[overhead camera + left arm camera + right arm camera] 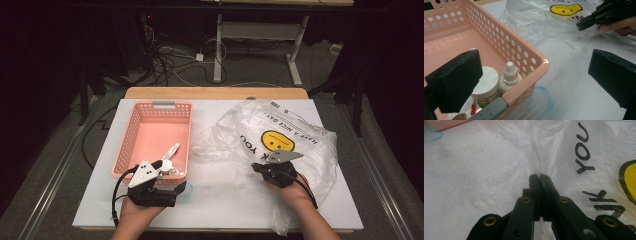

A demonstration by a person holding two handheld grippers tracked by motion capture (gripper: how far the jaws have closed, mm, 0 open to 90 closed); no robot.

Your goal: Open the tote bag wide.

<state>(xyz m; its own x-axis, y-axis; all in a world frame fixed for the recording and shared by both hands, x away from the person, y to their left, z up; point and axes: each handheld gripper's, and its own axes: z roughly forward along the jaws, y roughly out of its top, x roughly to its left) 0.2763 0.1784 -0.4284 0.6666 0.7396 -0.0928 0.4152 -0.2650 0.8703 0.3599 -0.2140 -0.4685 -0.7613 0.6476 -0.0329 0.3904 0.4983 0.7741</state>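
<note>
right gripper view: tongs (539, 177) pinching bag (564, 150)

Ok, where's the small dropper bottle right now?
The dropper bottle stands upright in the pink basket's near right corner, beside the white-capped jar; in the left gripper view it sits just beyond the open left gripper.

Worktop (235, 200): lying white, smeared with blue marks.
Floor cables (170, 62): trailing beyond.
Far desk frame (260, 35): standing behind.
</note>
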